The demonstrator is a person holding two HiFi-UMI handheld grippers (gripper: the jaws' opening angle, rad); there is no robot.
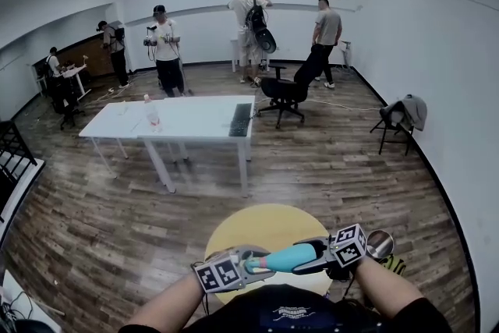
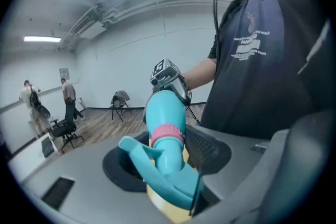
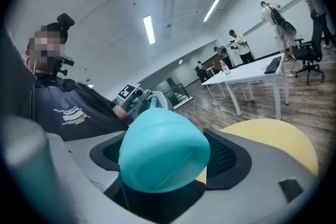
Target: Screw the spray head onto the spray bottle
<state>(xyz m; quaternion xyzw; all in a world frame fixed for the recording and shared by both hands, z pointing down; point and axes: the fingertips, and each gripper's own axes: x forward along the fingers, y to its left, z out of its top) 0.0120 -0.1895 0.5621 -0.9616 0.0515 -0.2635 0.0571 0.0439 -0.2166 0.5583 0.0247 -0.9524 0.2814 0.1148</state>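
left gripper (image 2: 165, 161): pinching the spray head (image 2: 169, 178), pads on both sides
right gripper (image 3: 167, 162): clamped on the spray bottle (image 3: 161, 157) at its base end
spray bottle: near level between the grippers, 6 o'clock in head view, over yellow round table (image 1: 257, 226)
spray head: bottle's 9 o'clock end, pink collar (image 2: 167, 135) at the neck; right gripper at 3 o'clock end

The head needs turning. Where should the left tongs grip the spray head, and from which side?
Grip the spray head on its neck behind the pink collar, coming end-on along the bottle, which lies level in the right tongs. The trigger juts sideways, so keep pads off it.
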